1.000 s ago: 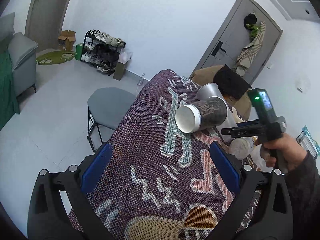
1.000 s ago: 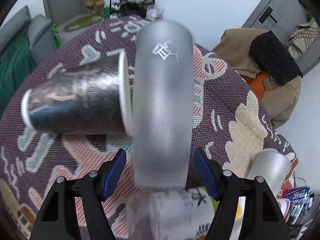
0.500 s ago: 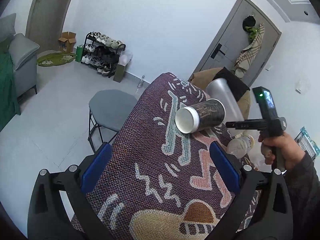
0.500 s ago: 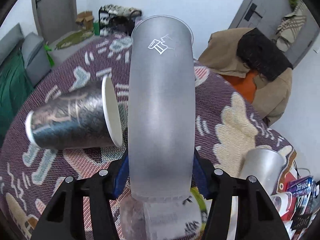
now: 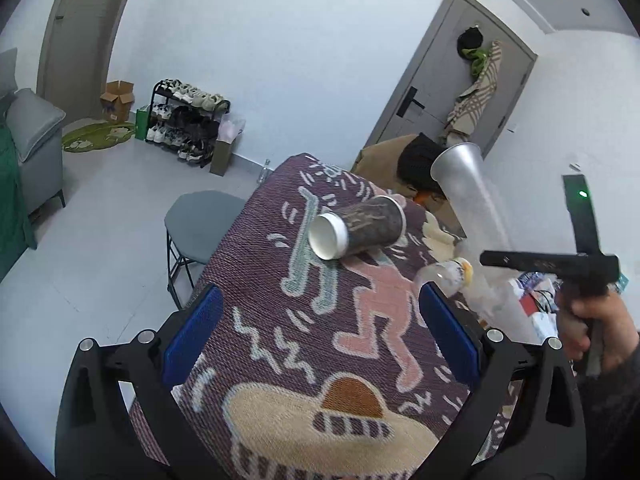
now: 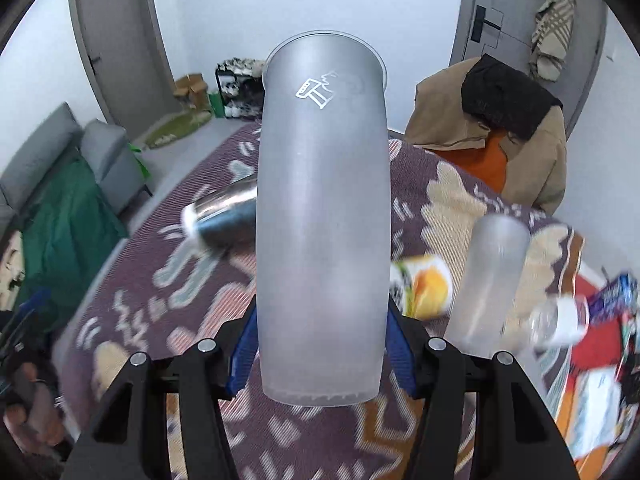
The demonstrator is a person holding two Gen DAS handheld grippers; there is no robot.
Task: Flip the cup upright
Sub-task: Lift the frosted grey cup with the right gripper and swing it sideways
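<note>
My right gripper [image 6: 320, 344] is shut on a tall frosted grey cup [image 6: 322, 216], gripping it near its base and holding it lifted above the table, mouth pointing away and up. In the left wrist view the same cup [image 5: 468, 196] tilts up at the right, above the patterned tablecloth [image 5: 280, 340]. A dark paper cup [image 5: 356, 228] lies on its side on the cloth, also seen behind the held cup [image 6: 220, 216]. My left gripper [image 5: 320, 340] is open and empty, hovering over the near part of the table.
A second frosted cup [image 6: 492, 280], a cup with an orange picture [image 6: 424, 288] and a clear bottle [image 6: 560, 320] are at the table's right, beside packets [image 6: 600, 380]. A grey stool [image 5: 200, 220] stands left of the table. A jacket-covered chair [image 6: 492, 128] is behind.
My right gripper closed on the frosted cup and lifted it off the table, tilting its mouth upward. The dark cup stays lying on its side. The left gripper hardly moved.
</note>
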